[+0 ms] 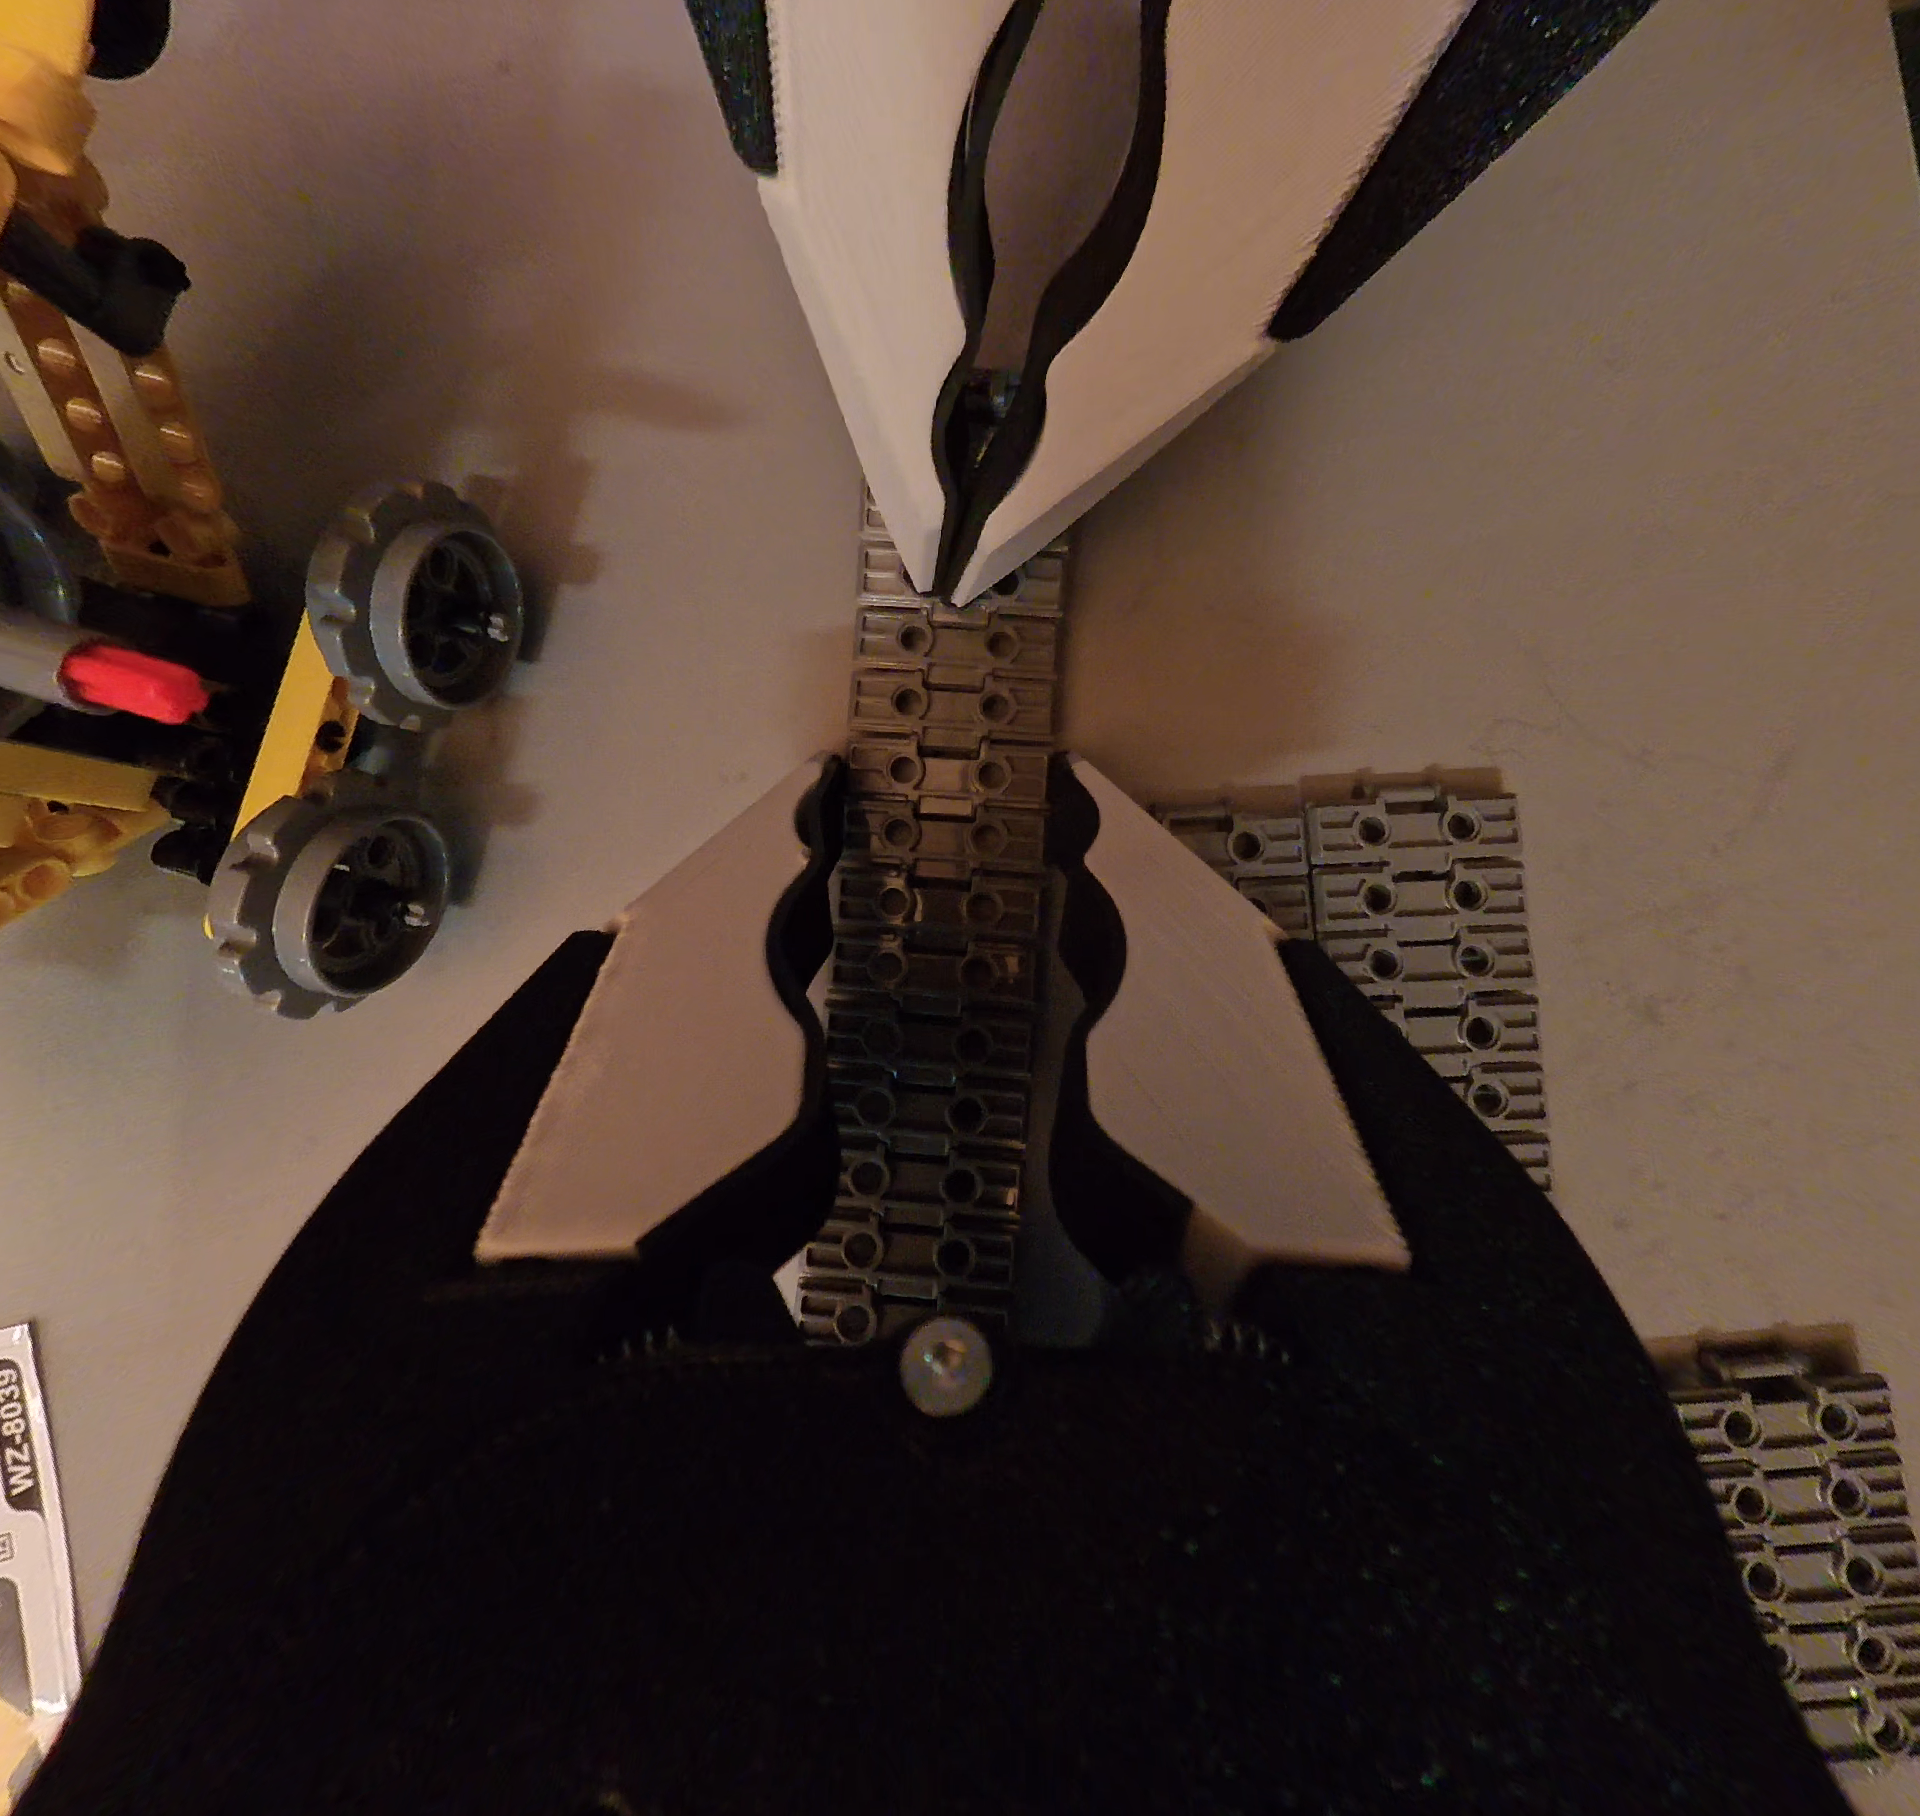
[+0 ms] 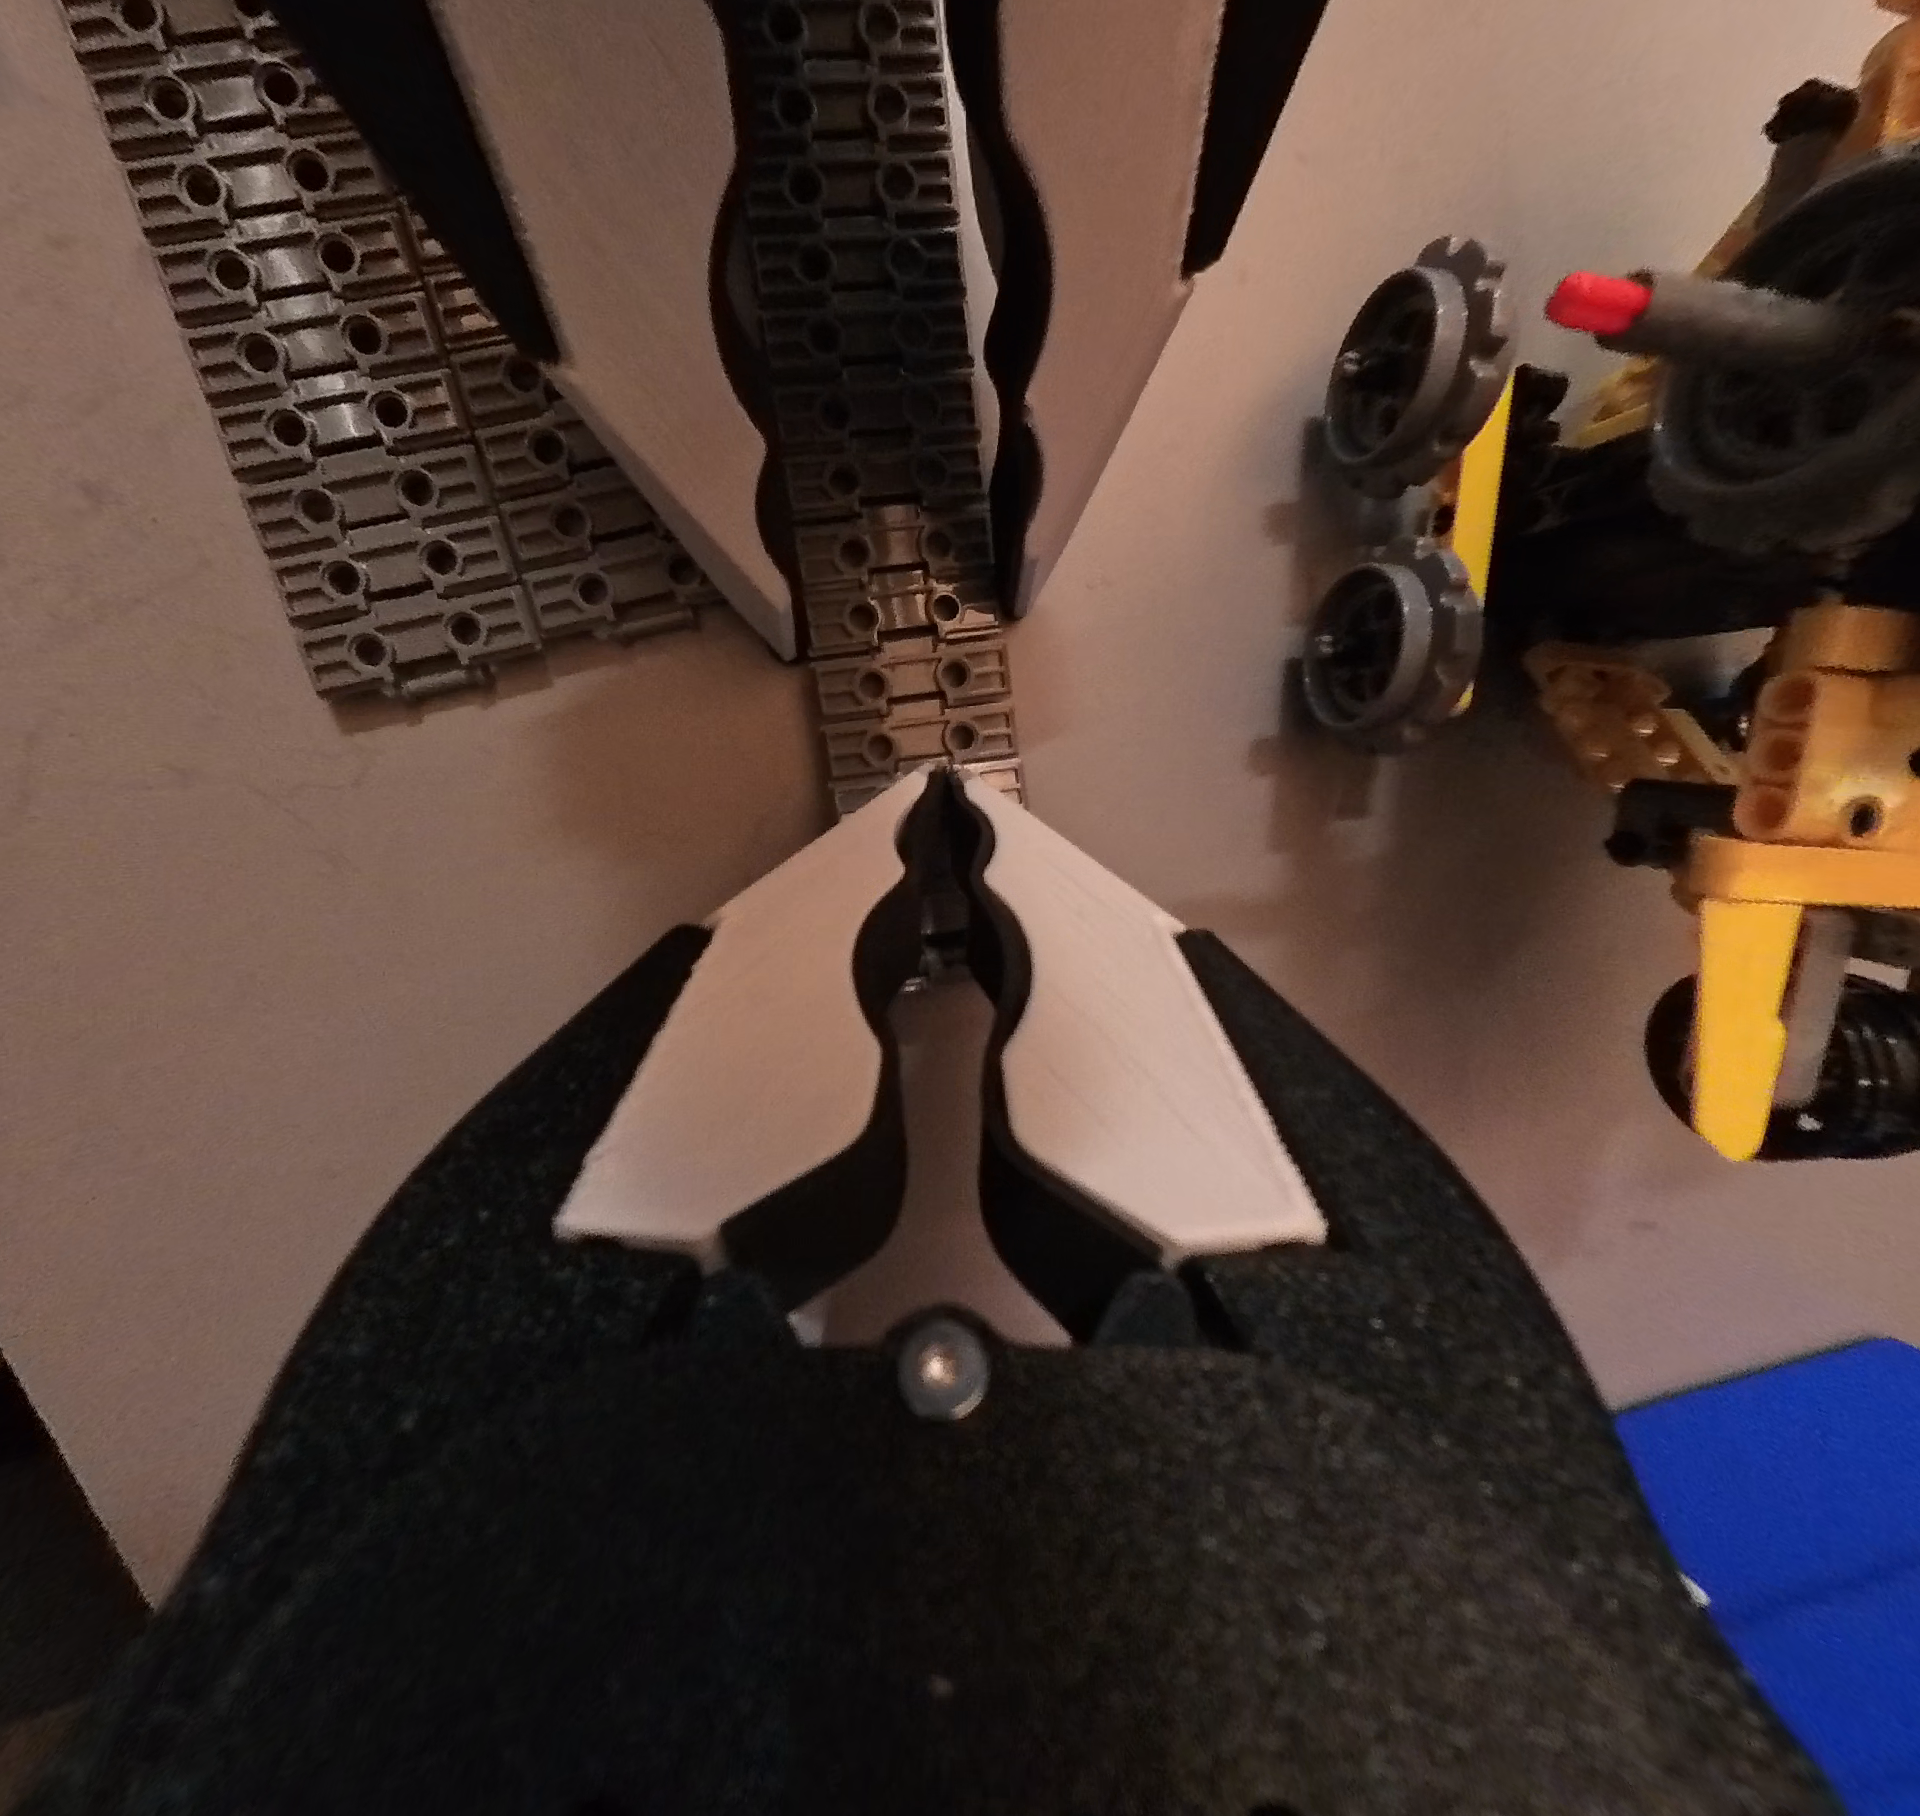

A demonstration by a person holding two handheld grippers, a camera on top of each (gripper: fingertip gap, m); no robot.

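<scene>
My left claw (image 1: 940, 779) straddles a long grey plastic strip of linked track treads (image 1: 951, 717), its fingers pressed to the strip's edges, pinning it flat on the pale desk (image 1: 1455, 519). Facing it, my right claw (image 2: 943, 777) is pressed together, pinching a small dark link onto the strip's free end, probably so it cannot slide. Spare grey tread strips (image 1: 1423, 925) lie beside; a yellow-and-black brick-built vehicle with grey toothed wheels (image 1: 312, 758) sits apart.

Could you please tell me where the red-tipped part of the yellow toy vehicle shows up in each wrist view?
Left wrist view: the red tip sits at the far left edge, midway down, just left of the two grey wheels.
Right wrist view: the red tip is at upper right, just right of the same wheels.
Shared landmark: the grey track strip running between the two tools.
</scene>
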